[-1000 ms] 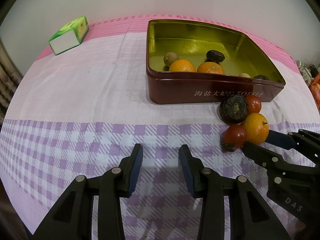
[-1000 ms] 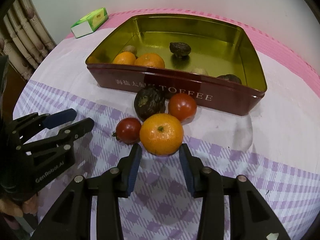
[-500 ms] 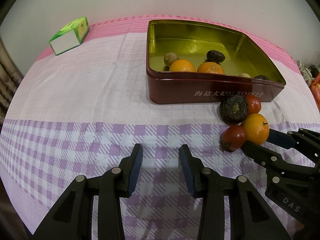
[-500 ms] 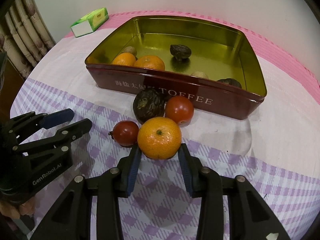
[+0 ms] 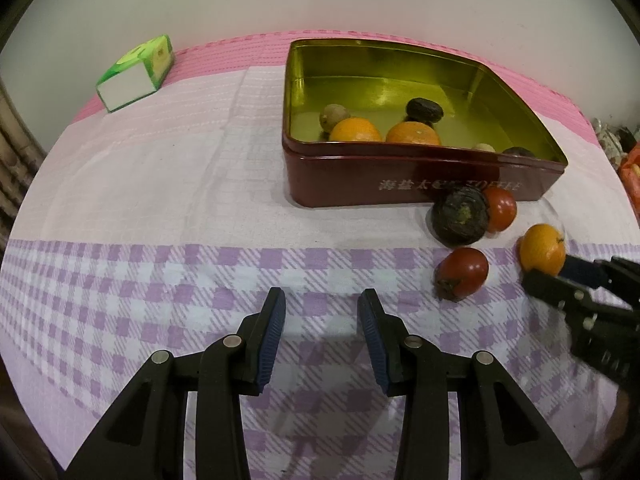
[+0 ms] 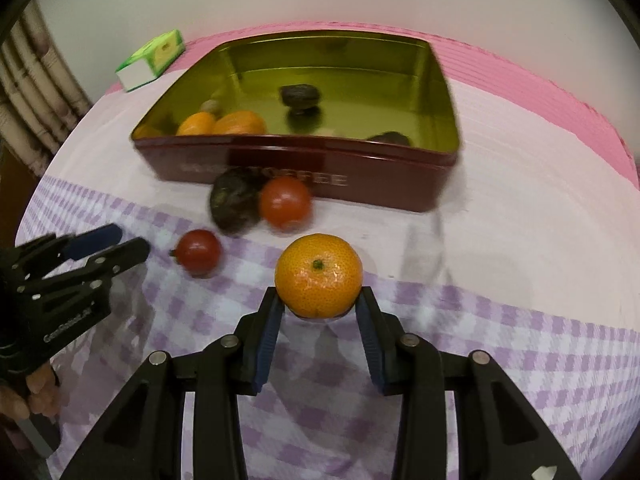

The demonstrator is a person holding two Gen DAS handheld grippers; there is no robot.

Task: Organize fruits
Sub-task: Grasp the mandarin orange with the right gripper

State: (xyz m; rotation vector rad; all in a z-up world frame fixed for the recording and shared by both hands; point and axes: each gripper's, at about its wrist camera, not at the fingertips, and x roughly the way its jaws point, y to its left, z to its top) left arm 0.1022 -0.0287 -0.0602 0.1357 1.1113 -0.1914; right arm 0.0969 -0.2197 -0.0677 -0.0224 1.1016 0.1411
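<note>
Your right gripper is clamped on the orange, a round, pitted fruit with a green stem dot, held just above the checked cloth in front of the tin. Your left gripper stands parted with nothing between its pads. Left to right on the cloth lie a small tomato, a dark wrinkled fruit and a larger tomato. The tin holds two oranges, a brownish fruit, a dark fruit and two more at its near wall. Only the right view shows fingers on the left gripper; only the left view shows the pale fruit. A green box sits far left.
</note>
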